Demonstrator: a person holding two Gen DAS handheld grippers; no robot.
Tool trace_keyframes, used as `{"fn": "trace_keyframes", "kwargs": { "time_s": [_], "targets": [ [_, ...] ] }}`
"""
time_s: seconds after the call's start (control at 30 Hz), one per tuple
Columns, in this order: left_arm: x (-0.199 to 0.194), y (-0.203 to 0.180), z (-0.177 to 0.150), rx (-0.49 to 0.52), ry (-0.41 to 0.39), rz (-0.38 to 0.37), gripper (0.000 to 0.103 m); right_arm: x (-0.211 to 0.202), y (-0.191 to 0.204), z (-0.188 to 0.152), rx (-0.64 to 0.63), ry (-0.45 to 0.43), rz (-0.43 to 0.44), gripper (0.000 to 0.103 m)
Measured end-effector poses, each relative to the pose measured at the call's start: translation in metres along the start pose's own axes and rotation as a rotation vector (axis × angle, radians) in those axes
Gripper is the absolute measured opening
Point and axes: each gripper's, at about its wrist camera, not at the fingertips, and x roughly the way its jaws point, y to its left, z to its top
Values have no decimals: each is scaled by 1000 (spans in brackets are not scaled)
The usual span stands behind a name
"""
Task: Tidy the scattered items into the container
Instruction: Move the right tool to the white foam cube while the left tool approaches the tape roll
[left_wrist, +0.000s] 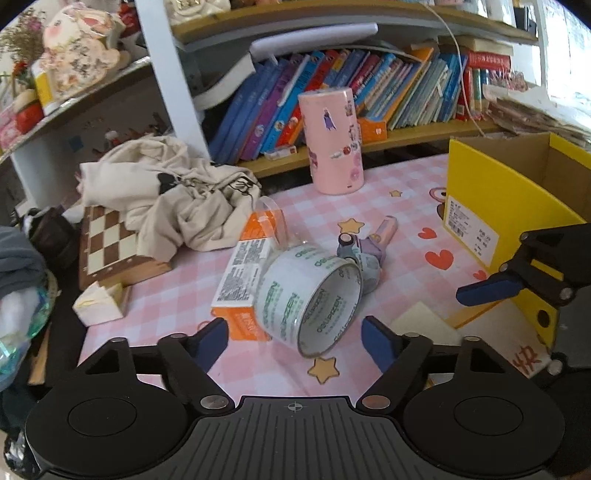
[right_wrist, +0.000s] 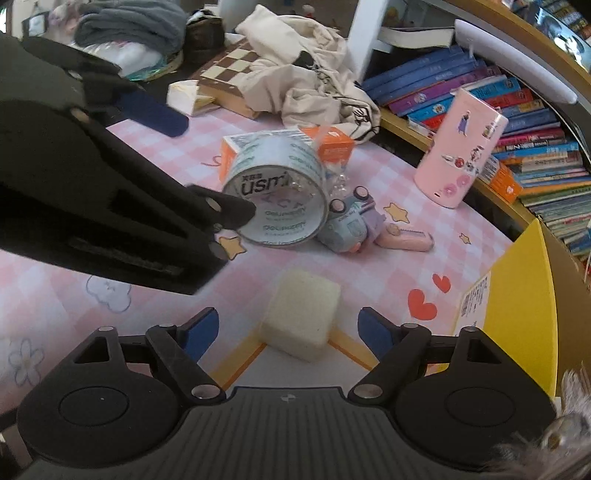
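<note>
On the pink checked worktop (left_wrist: 388, 192), going left to right: one chessboard box (left_wrist: 110, 247) at the left edge with a cream cloth bag (left_wrist: 173, 195) slumped over it, one orange carton (left_wrist: 243, 273), one roll of clear tape (left_wrist: 314, 295) lying on its side against the carton, one small blue toy car (right_wrist: 347, 225) just beside the roll, one pink comb-like piece (right_wrist: 406, 238), one upright pink canister (left_wrist: 334, 142) near the back edge, one cream sponge block (right_wrist: 301, 314) near the front edge, and one yellow cardboard box (left_wrist: 506, 206) at the right edge.

The left hand-held gripper (left_wrist: 295, 341) tilts downward, jaws spread, the tape roll between them with no pad pressing it. The right hand-held gripper (right_wrist: 288, 332) tilts down too, jaws apart around the sponge block, not touching it.
</note>
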Motion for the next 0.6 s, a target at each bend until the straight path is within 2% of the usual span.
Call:
{"fn": "trace_keyframes", "kwargs": {
  "time_s": [0.07,0.37,0.47,0.6],
  "targets": [
    [7,-2,5,17,-5,-10,72,1,0,2,-6,-10,-9,81],
    [39,-8,21,138,-2,9,70,13,-3,5,9,-6,-12,79],
    [45,-8,21,149,17,1,63,17,-4,4,19,3,-10,79],
    [38,-12,19,156,16,-19,62,20,-9,2,52,26,3,70]
  ]
}}
